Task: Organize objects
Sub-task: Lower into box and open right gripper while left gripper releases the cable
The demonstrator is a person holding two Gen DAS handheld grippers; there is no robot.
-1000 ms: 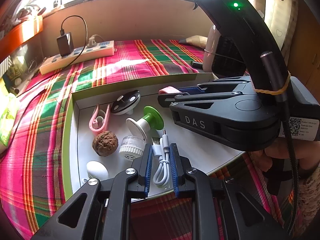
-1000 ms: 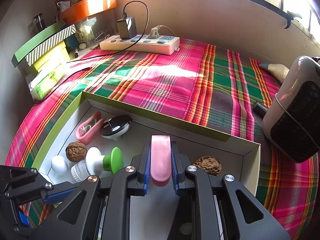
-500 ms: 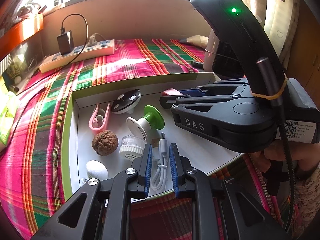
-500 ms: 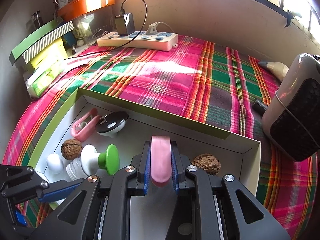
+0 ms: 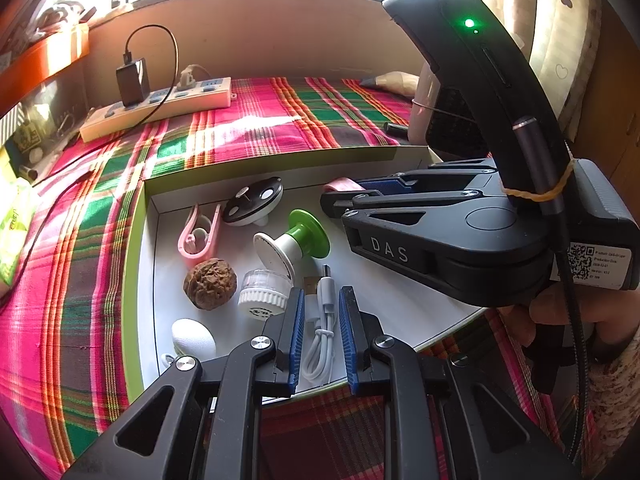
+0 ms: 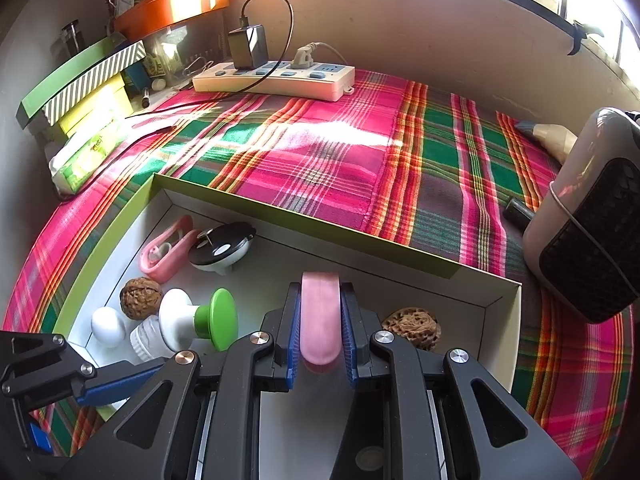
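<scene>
Near the box's (image 5: pixel 280 160) front edge, the left claw (image 5: pixel 318 334) stands narrow around a light, floppy white cable (image 5: pixel 322 332); grip its bundled middle. The right claw (image 6: pixel 320 332) clamps a pink piece (image 6: pixel 320 316) over the box's middle.

Heater (image 6: pixel 592 216) cut off right

tablecloth (image 6: pixel 328 160) plaid (pink, green, orange); box (image 6: pixel 280 216) rim lime; cable (image 5: pixel 320 340) white
</scene>
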